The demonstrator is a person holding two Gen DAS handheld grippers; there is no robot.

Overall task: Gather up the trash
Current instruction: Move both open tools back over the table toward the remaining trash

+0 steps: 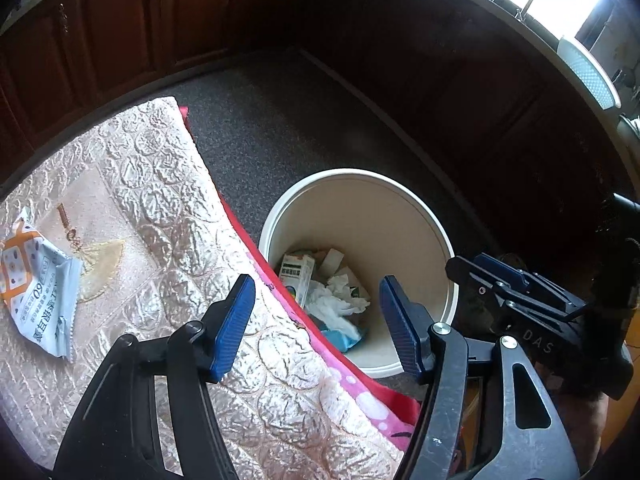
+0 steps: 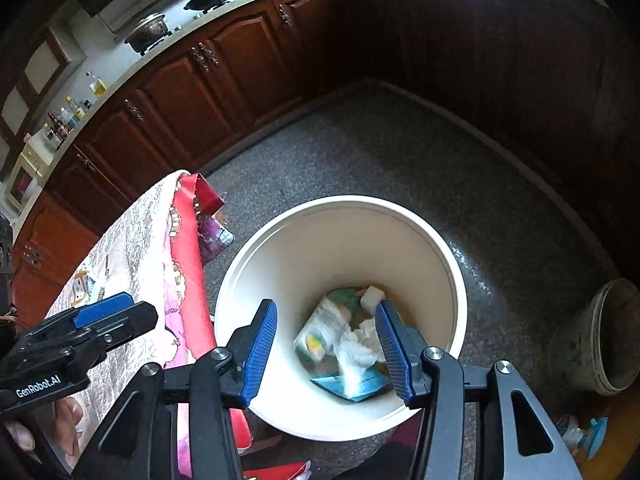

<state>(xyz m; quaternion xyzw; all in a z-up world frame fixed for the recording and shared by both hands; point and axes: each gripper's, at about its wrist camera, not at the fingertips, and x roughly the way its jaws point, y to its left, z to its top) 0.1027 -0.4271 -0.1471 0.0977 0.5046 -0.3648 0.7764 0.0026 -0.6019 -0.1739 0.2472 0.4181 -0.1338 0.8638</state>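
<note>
— While the right gripper (image 2: pixel 326 348) hangs spread and empty over the bin (image 2: pixel 280 240), where's the wrapper (image 1: pixel 36 284)?
— Flat near the tablecloth's (image 1: pixel 160 208) left edge, long axis toward the viewer; left gripper (image 1: pixel 318 320) spread too.
</note>
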